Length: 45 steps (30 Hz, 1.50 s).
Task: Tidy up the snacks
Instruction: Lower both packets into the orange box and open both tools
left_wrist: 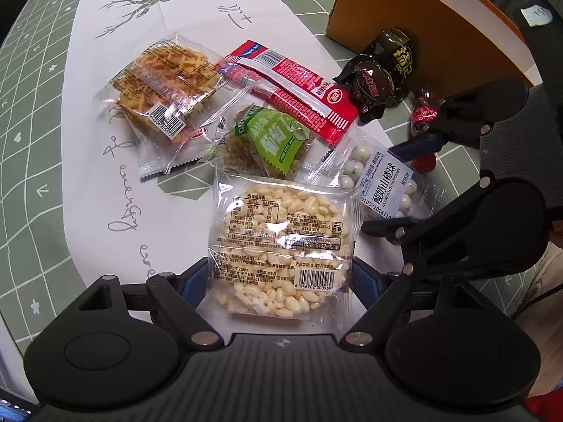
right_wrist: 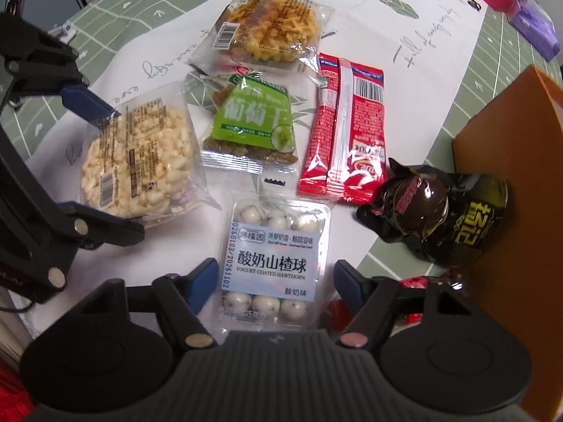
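Observation:
Several snacks lie on a white cloth. My left gripper (left_wrist: 278, 281) is open, its blue pads on either side of a puffed rice cake pack (left_wrist: 281, 242), seen also in the right wrist view (right_wrist: 137, 161). My right gripper (right_wrist: 276, 283) is open around a yogurt hawthorn ball pack (right_wrist: 276, 263), which shows in the left wrist view (left_wrist: 383, 179) too. Behind them lie a waffle pack (right_wrist: 267, 28), a green raisin pack (right_wrist: 253, 123), a red packet (right_wrist: 346, 130) and dark wrapped sweets (right_wrist: 432, 211). I cannot tell whether the pads touch the packs.
An orange box (right_wrist: 513, 183) stands at the right, against the dark sweets. Small red candies (right_wrist: 411, 288) lie by its base. The white cloth (left_wrist: 116, 161) covers a green grid mat (left_wrist: 28, 112). Red and purple items (right_wrist: 527, 10) sit at the far right.

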Motion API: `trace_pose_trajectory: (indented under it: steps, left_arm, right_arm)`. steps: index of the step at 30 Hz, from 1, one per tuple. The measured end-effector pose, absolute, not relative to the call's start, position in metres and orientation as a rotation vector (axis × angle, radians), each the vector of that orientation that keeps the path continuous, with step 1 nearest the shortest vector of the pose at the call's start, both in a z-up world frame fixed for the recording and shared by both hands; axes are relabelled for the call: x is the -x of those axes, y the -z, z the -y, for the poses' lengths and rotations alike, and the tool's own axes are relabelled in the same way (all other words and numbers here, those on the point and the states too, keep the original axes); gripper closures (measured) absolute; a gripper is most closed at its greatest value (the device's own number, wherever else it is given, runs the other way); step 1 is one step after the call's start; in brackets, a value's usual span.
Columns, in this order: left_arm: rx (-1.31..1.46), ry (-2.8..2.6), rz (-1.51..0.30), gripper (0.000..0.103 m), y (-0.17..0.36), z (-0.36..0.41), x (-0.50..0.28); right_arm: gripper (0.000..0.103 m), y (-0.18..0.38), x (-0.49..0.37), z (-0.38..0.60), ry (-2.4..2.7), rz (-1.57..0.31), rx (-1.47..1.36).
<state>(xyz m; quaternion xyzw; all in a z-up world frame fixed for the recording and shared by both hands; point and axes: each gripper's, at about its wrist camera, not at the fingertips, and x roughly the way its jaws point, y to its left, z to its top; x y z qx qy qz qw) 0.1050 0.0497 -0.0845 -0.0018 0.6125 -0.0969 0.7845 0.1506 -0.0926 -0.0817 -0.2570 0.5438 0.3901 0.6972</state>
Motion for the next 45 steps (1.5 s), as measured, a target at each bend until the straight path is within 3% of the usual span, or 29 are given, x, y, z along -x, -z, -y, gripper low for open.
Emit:
trace_pose_trajectory:
  steps: [13,26,37,45]
  left_arm:
    - [-0.082,0.243,-1.359,0.009,0.077,-0.036,-0.102]
    - [-0.285,0.341,-1.400,0.009,0.030,0.008,-0.119]
    - [-0.430,0.410,-1.258,0.009,-0.027,0.074,-0.159]
    - [-0.457,0.446,-1.182,0.009,-0.042,0.120,-0.210]
  right_arm:
    - [0.046,0.045,-0.131,0.104,-0.895,-1.134,0.646]
    - [0.046,-0.018,-0.129,0.151,-0.888,-1.031,0.736]
    - [0.046,-0.073,-0.157,0.208,-0.732,-0.926,0.710]
    - [0.046,-0.063,-0.193,0.244,-0.601,-0.967,0.682]
